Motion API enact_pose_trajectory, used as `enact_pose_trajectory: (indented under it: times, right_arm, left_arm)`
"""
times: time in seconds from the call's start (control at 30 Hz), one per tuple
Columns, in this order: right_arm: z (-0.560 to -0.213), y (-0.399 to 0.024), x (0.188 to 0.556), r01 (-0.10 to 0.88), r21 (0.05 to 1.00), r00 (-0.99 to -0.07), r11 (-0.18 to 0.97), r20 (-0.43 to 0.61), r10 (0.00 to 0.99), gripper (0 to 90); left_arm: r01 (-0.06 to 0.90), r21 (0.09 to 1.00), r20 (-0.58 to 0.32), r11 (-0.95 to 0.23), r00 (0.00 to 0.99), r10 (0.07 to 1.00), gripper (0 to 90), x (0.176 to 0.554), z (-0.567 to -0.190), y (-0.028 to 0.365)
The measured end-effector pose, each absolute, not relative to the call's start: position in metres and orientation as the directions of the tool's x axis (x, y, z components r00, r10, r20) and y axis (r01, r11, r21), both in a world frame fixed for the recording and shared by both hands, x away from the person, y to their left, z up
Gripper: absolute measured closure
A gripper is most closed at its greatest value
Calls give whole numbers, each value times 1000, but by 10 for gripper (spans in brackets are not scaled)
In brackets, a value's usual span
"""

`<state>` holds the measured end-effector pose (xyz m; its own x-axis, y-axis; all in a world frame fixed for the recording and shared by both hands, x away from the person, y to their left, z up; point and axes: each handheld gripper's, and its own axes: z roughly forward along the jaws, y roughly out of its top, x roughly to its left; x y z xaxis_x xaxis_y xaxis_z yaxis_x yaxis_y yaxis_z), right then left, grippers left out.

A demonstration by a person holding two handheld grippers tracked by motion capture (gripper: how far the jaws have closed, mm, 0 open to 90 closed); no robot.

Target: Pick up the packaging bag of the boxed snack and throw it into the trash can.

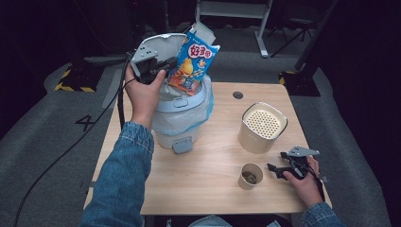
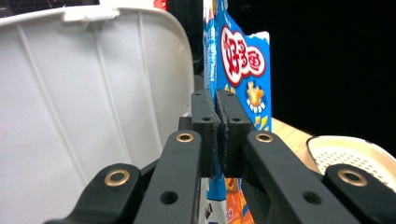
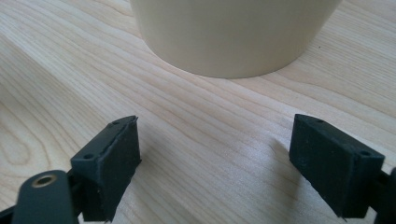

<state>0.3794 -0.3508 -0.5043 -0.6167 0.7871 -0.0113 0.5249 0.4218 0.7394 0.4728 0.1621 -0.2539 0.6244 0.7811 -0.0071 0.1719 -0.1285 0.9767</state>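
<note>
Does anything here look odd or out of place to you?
Nothing is spilled or broken. The one unusual sight: a snack bag hangs pinched in the left gripper over an open, liner-fitted bin. The right gripper rests open on the table beside a small cup.

From my remote seat: a perforated-top cream canister (image 1: 262,127) beside a small paper cup (image 1: 250,175), contents possibly coins, on wooden table (image 1: 208,189).
</note>
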Motion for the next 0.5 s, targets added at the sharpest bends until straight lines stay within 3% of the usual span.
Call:
enact_pose_trajectory:
  times: [0.2, 0.33, 0.4, 0.43, 0.5]
  right_arm:
    - [-504, -351, 379, 525, 740, -617, 422, -11, 787, 163]
    - [-504, -351, 379, 525, 739, -617, 422, -11, 787, 163]
    - [-504, -351, 379, 525, 739, -616, 421, -11, 787, 163]
    - [-504, -351, 379, 525, 739, -617, 421, -11, 787, 163]
    - [-504, -351, 379, 525, 740, -617, 422, -11, 787, 163]
  left_arm:
    - [211, 968, -24, -139, 626, 780, 844, 472, -258, 166]
    - [256, 958, -66, -129, 634, 771, 773, 469, -262, 169]
    - [261, 954, -54, -144, 625, 779, 574, 467, -263, 169]
    - [252, 956, -38, -149, 614, 789, 377, 462, -262, 170]
    - [243, 958, -26, -156, 612, 791, 330, 456, -260, 171]
